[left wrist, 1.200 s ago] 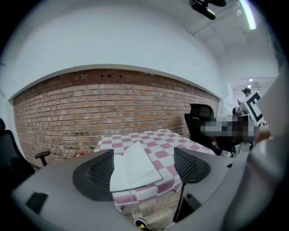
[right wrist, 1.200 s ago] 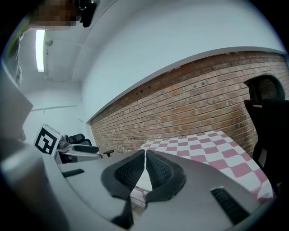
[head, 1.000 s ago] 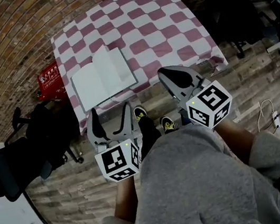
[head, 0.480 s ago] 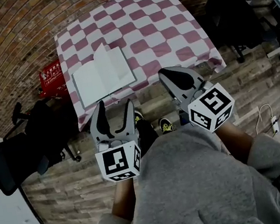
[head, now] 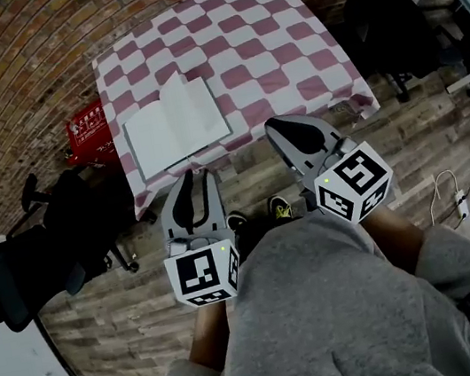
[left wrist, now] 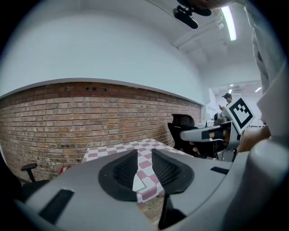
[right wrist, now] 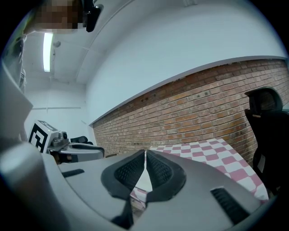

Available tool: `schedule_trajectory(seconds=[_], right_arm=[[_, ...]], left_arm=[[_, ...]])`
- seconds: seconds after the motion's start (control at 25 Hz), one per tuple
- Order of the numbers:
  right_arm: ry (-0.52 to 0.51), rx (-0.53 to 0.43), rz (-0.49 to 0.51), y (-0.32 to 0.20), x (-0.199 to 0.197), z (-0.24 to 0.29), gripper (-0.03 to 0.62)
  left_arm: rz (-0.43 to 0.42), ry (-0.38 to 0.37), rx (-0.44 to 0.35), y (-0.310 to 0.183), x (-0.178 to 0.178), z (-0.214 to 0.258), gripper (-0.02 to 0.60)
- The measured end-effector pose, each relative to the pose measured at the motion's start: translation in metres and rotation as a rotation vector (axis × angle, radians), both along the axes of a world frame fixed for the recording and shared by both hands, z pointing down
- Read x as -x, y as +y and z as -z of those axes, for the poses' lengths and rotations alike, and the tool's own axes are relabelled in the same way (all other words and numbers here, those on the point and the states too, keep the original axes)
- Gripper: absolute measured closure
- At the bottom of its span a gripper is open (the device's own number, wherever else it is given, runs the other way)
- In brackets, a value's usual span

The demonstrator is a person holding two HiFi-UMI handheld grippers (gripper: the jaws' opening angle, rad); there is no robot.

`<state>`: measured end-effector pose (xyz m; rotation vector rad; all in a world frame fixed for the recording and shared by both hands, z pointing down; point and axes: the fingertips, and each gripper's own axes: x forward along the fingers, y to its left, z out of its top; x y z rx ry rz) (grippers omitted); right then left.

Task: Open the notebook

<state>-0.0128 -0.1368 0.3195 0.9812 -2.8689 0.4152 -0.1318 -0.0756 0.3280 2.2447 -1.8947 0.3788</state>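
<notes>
— How many notebooks?

— One notebook [head: 174, 123], lying open on the checked table [head: 282, 48], near its front left corner, with one leaf standing half up at the middle.

— And the tools?

— Two, one per hand, each with one marker cube. First the left gripper [head: 199, 176]: off the table's front edge, just in front of the notebook and not touching it. Jaws just now closing in, a narrow gap left, nothing gripped. Then the right gripper [head: 278, 126]: clenched, tips together, empty, also off the front edge, further right.

— Anything else to count?

— Two black office chairs, one at the left [head: 41, 262] and one at the upper right [head: 384, 12]. One red box [head: 85, 128] on the floor beside the table's left side. Two shoes [head: 280, 211] on the brick floor, between the two tools.
</notes>
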Motion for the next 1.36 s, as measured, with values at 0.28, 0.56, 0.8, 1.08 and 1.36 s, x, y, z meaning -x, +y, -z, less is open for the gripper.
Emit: schedule_trajectory(seconds=[0.28,0.56,0.8,1.08,1.36], right_arm=[[0.026,0.018,-0.061,-0.003,0.015,0.002,0.562],[0.069,0.050,-0.100,-0.001,0.042,-0.005,0.562],[0.075,0.047,-0.076,-0.002,0.063,-0.004,0.562],[0.089,0.040,-0.056,-0.006,0.080,-0.005,0.562],[0.097,0.043,-0.052,-0.009,0.086,-0.008,0.562]], left_arm=[[-0.008,0.023,0.013,-0.006,0.020,0.000,0.571],[-0.022,0.022,0.027,-0.006,0.050,0.000,0.571],[-0.013,0.053,0.051,-0.006,0.070,-0.005,0.571],[-0.008,0.063,0.057,-0.009,0.081,-0.012,0.571],[-0.008,0.071,0.065,-0.012,0.087,-0.015,0.571]])
